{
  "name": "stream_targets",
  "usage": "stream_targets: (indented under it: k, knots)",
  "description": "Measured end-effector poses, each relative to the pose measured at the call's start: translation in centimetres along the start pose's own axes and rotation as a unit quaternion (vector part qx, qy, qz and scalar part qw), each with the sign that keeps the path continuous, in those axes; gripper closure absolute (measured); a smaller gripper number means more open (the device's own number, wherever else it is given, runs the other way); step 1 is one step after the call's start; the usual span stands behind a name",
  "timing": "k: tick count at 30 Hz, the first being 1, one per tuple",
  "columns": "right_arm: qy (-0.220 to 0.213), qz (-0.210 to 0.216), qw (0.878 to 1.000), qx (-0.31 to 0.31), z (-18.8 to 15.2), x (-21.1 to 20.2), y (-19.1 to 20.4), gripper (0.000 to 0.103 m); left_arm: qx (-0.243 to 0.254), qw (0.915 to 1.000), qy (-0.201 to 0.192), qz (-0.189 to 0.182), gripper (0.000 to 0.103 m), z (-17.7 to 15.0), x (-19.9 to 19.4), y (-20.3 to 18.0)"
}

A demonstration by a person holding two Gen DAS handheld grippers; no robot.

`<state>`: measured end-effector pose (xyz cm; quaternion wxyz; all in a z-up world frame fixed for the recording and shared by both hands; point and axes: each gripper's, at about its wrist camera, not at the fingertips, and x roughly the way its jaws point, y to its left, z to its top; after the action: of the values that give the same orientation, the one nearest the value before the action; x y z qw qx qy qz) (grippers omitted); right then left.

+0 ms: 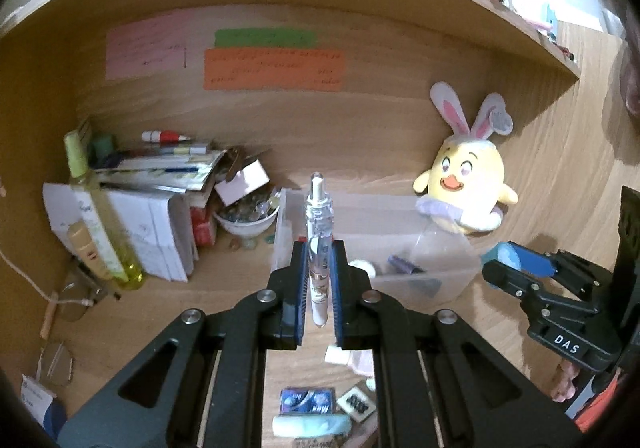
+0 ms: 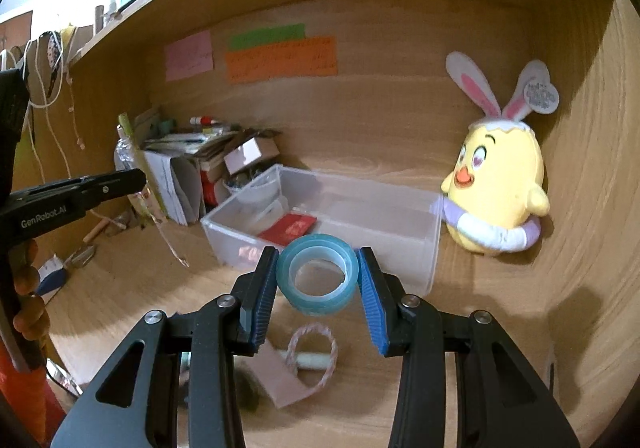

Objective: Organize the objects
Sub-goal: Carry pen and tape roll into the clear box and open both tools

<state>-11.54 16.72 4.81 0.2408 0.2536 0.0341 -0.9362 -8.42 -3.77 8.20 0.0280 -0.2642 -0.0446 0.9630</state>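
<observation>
My left gripper (image 1: 319, 248) is shut on a white click pen (image 1: 319, 216) that stands upright between its blue pads, above the desk in front of a clear plastic bin (image 1: 440, 216). My right gripper (image 2: 318, 258) is shut on a teal roll of tape (image 2: 317, 274), held just before the near wall of that bin (image 2: 400, 244). A red booklet (image 2: 288, 229) lies inside the bin. In the left wrist view the right gripper (image 1: 505, 261) shows at the right with the tape roll (image 1: 505, 254). The left gripper's finger (image 2: 100, 184) enters the right wrist view from the left.
A yellow chick plush with bunny ears (image 2: 498, 188) leans at the bin's right. Stacked books (image 1: 160, 184), a bottle (image 1: 96, 216) and a bowl of small items (image 1: 246, 216) crowd the left corner. Loose packets (image 1: 307, 400) and a string loop (image 2: 314, 356) lie on the desk in front.
</observation>
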Motion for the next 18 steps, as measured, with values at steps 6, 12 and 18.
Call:
stream_targets:
  k: [6, 12, 18]
  knots:
    - [-0.007, -0.006, 1.000, 0.003, 1.6, 1.2, -0.9, 0.067, -0.014, 0.9997, -0.013, -0.014, 0.093, 2.2, 0.9, 0.0]
    - [-0.005, -0.018, 1.000, -0.002, 3.0, 3.0, -1.7, 0.067, -0.016, 0.9996, -0.023, -0.004, 0.093, 3.9, 2.6, -0.1]
    - [0.014, -0.033, 0.999, 0.000, 3.4, 5.5, -2.6, 0.067, -0.006, 0.9997, -0.008, 0.024, 0.093, 4.0, 6.0, -0.6]
